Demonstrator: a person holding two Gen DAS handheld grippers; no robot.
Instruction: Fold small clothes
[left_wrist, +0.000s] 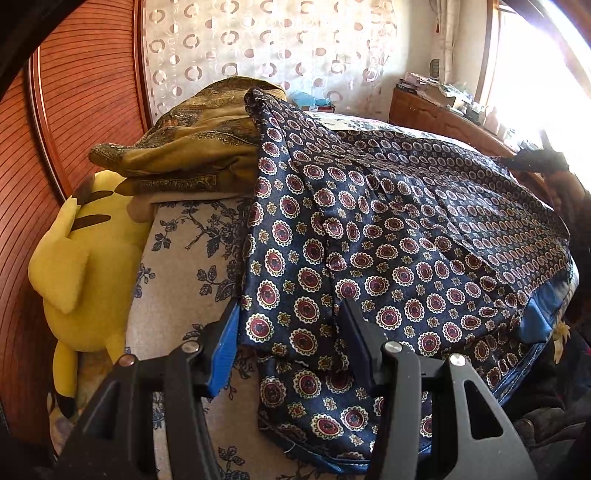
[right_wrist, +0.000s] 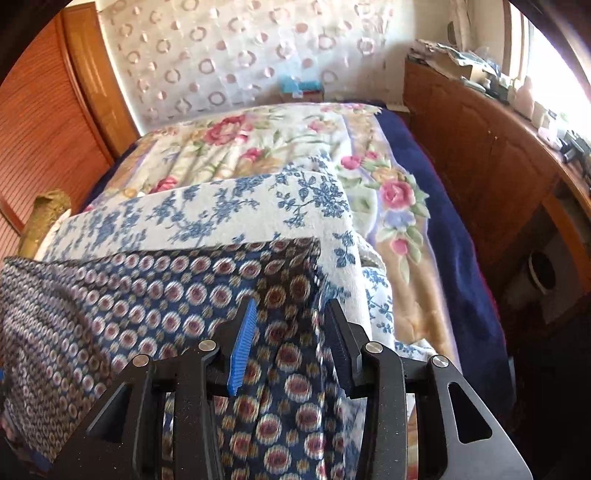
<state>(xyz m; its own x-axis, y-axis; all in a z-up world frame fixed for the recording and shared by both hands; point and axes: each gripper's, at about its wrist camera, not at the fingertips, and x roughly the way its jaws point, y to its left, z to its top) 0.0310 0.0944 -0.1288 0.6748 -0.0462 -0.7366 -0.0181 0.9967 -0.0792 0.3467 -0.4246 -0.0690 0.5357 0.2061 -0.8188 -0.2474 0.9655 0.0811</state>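
Note:
A dark blue satin garment (left_wrist: 388, 236) with red and white medallions lies spread over a white towel with blue flowers (left_wrist: 184, 266) on the bed. My left gripper (left_wrist: 291, 314) is open, its fingers straddling the garment's near left edge. In the right wrist view the same garment (right_wrist: 155, 295) covers the lower left. My right gripper (right_wrist: 291, 314) is open, its fingers either side of a fold near the garment's far right corner. The right gripper also shows in the left wrist view (left_wrist: 535, 162) at the garment's far right edge.
A folded olive patterned cloth (left_wrist: 192, 147) lies at the back left, beside a yellow plush toy (left_wrist: 85, 266). A wooden slatted headboard (left_wrist: 55, 110) is at left. A rose blanket (right_wrist: 258, 147) covers the bed beyond. A wooden cabinet (right_wrist: 480, 158) with clutter stands at right.

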